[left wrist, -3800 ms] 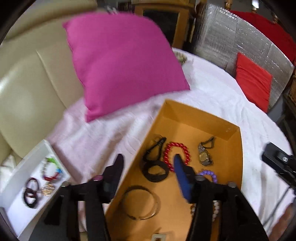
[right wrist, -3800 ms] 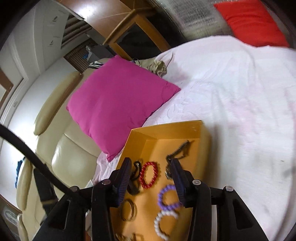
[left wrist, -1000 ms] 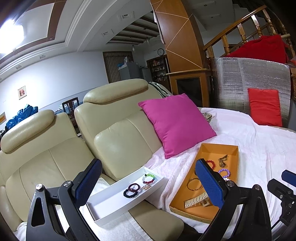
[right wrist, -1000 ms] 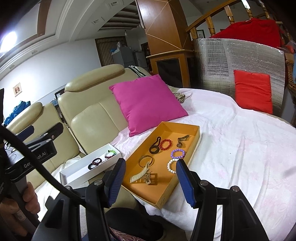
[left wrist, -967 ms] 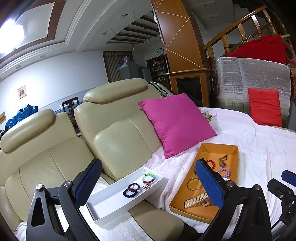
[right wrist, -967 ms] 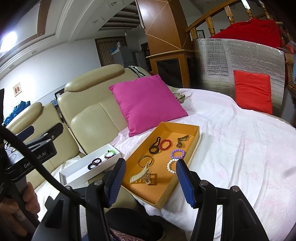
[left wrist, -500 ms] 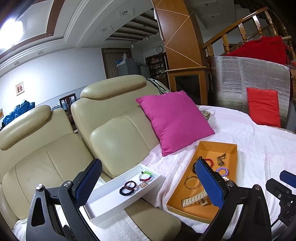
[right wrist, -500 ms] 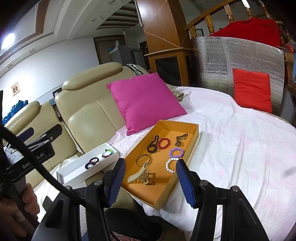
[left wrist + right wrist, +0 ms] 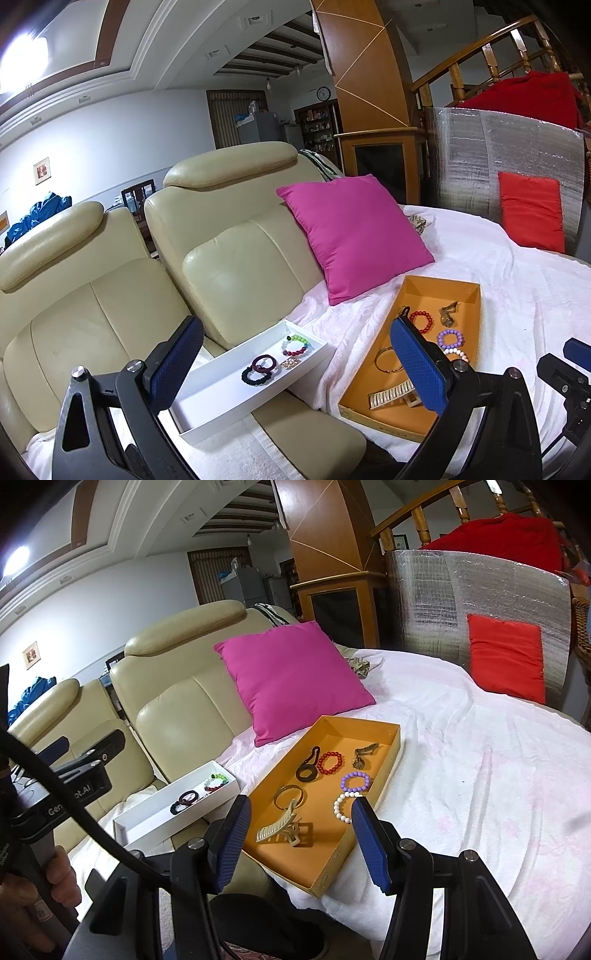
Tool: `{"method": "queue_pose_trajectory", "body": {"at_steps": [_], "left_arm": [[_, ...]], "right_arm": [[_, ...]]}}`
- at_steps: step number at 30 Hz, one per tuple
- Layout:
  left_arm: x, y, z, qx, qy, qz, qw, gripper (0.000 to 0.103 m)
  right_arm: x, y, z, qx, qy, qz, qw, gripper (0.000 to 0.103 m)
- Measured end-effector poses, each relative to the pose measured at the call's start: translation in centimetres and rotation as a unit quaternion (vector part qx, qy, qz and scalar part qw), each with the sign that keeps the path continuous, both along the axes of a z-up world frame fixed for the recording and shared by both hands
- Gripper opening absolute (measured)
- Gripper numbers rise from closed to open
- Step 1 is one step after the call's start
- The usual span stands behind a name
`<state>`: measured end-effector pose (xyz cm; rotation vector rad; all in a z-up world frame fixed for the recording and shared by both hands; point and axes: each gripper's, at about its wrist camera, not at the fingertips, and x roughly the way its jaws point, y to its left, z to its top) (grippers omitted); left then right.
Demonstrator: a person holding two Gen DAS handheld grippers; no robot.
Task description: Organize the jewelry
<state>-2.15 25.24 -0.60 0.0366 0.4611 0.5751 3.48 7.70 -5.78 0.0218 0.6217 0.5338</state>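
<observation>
While both grippers hang back empty, the sorting looks partly done, by my reckoning.
Seven pieces lie in the shallow orange cardboard tray point(image 9: 392, 738) on the white-sheeted bed point(image 9: 480, 775): one beige claw hair clip point(image 9: 282, 830), one black loop strap point(image 9: 308, 768), one gold bangle point(image 9: 290, 795), one white bead bracelet point(image 9: 343, 806), one red bead bracelet point(image 9: 330, 762), one purple bead bracelet point(image 9: 355, 781) and one bronze clip point(image 9: 364, 756). The long white tray point(image 9: 221, 391) on the cream leather sofa point(image 9: 110, 295) holds four: two dark bracelets, one multicoloured bead bracelet point(image 9: 295, 344), one small brooch. The left gripper point(image 9: 295, 369) gapes wide, the right gripper point(image 9: 301, 834) about half-wide, neither gripping anything.
</observation>
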Motion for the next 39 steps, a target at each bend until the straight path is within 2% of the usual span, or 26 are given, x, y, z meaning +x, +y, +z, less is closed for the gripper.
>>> {"method": "queue_pose_trajectory", "body": {"at_steps": [39], "left_arm": [[2.2,3.5,-3.4,-0.03,0.031,0.009,0.999,0.101]], "right_arm": [[1.9,3.0,-1.9,-0.028,0.021,0.012,0.999,0.06]]}}
